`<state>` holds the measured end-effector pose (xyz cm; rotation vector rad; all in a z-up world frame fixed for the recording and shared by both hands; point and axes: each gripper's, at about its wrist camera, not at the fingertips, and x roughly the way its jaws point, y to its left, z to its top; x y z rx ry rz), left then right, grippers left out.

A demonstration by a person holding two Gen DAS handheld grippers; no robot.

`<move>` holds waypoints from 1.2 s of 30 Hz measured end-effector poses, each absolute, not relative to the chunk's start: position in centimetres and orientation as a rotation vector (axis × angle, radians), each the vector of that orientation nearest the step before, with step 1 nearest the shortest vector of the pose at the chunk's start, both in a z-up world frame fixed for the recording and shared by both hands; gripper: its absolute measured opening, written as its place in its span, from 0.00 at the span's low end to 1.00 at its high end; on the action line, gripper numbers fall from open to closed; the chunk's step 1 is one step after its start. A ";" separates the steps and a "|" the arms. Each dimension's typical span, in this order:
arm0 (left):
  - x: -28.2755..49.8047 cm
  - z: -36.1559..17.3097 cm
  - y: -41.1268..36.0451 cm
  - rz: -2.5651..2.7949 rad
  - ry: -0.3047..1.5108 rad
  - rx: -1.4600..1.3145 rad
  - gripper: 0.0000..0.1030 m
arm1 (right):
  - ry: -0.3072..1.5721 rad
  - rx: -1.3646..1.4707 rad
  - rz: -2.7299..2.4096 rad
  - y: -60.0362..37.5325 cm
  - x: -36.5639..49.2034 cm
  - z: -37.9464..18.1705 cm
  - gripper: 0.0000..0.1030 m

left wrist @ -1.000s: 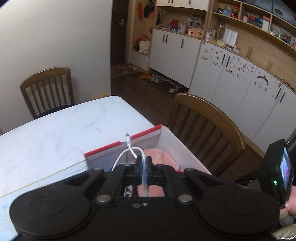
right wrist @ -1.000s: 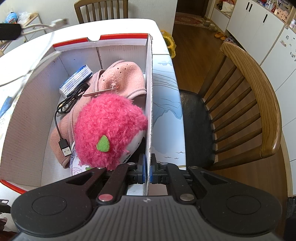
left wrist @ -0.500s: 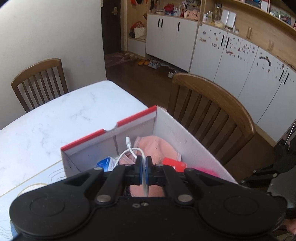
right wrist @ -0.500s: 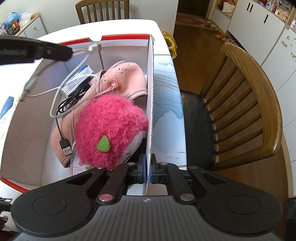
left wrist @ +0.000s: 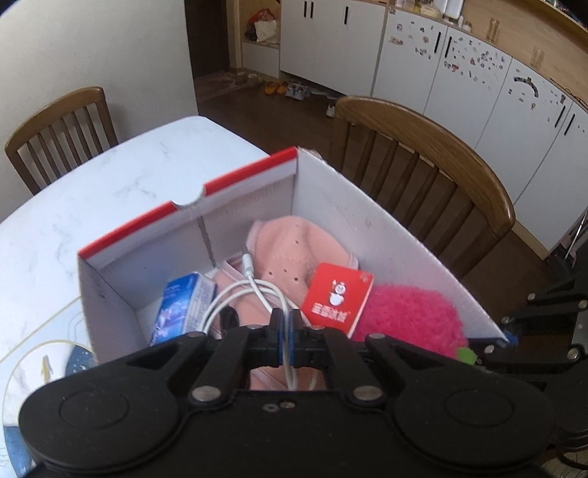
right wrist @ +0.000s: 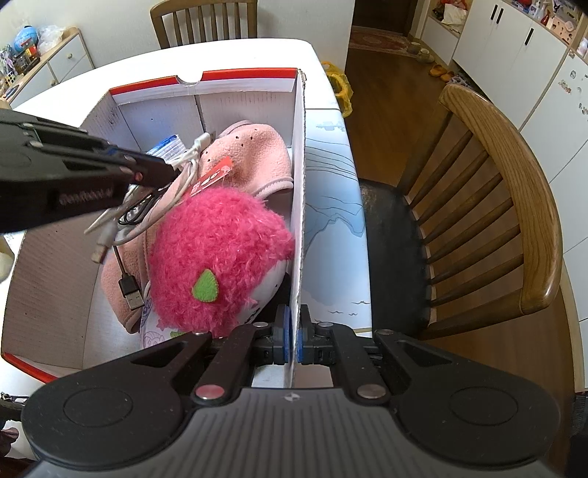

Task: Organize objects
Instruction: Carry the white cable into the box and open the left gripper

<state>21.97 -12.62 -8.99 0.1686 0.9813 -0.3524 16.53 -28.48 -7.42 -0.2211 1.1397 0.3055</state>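
A white cardboard box with red rims (left wrist: 330, 206) (right wrist: 110, 121) stands on the table. Inside it lie a pink cloth (left wrist: 294, 246) (right wrist: 253, 150), a fluffy pink plush toy (left wrist: 408, 316) (right wrist: 217, 257), a red tag (left wrist: 336, 294) (right wrist: 213, 176), a blue packet (left wrist: 180, 305) (right wrist: 167, 145) and a black USB cable (right wrist: 126, 283). My left gripper (left wrist: 285, 318) (right wrist: 167, 171) is shut on a coiled white cable (left wrist: 253, 286) (right wrist: 187, 161), low inside the box above the cloth. My right gripper (right wrist: 293, 331) is shut on the box's right wall (right wrist: 298, 184) at its near end.
A wooden chair (right wrist: 488, 206) (left wrist: 422, 158) stands close to the box's right side, a second chair (left wrist: 58, 128) (right wrist: 204, 18) at the table's far end. The white marble table (left wrist: 110, 184) carries a printed mat (right wrist: 330, 220). White cabinets (left wrist: 477, 81) line the room behind.
My left gripper has come down with the white cable from above the rim into the box. The right gripper has held still on the wall.
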 end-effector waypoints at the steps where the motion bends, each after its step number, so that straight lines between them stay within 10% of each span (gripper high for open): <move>1: 22.0 -9.2 -12.6 -0.354 0.991 0.164 0.00 | 1.140 -0.220 0.306 -28.5 16.5 -7.4 0.04; 26: 20.5 -7.7 -10.9 -0.288 1.000 0.069 0.18 | 1.133 -0.241 0.329 -28.6 16.4 -7.5 0.04; 36: 18.5 -5.1 -10.7 -0.227 0.938 0.054 0.41 | 1.134 -0.249 0.342 -28.6 16.4 -7.6 0.04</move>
